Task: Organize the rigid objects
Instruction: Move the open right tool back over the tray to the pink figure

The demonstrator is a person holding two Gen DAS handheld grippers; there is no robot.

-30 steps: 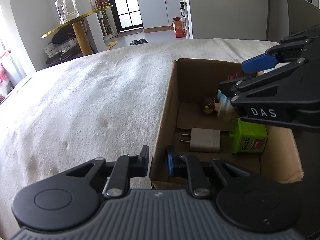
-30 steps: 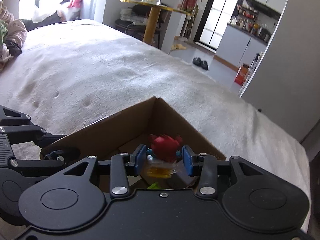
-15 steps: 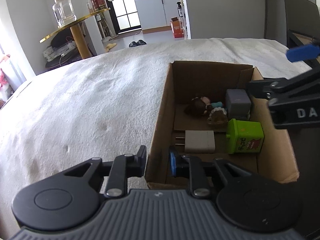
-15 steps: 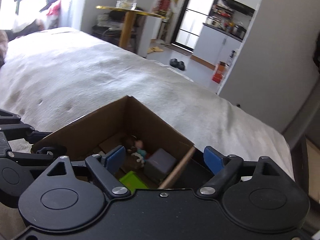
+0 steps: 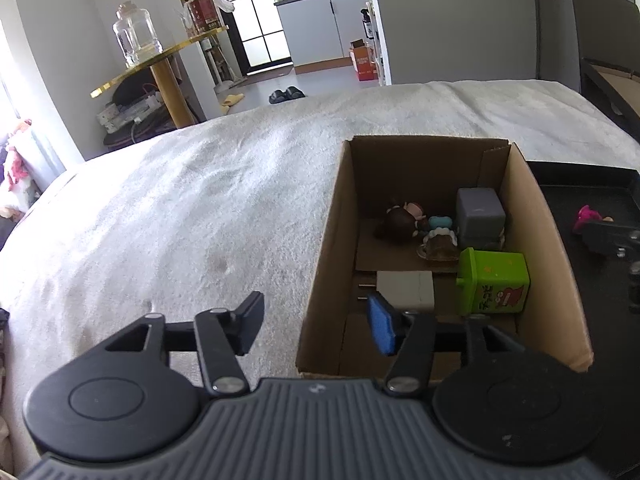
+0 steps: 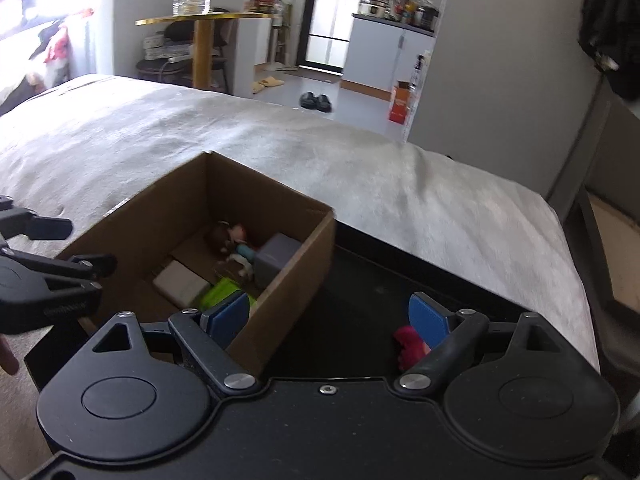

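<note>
box [image 5: 532, 216]: matt brown cardboard | blanket [image 5: 180, 220]: nubbly white cloth | tray [image 6: 360, 280]: smooth black

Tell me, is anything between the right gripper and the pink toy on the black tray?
Nothing visible. The right gripper is open, and the pink toy lies on the black tray just inside its right finger. The box wall sits by the left finger, off to the side.
</note>
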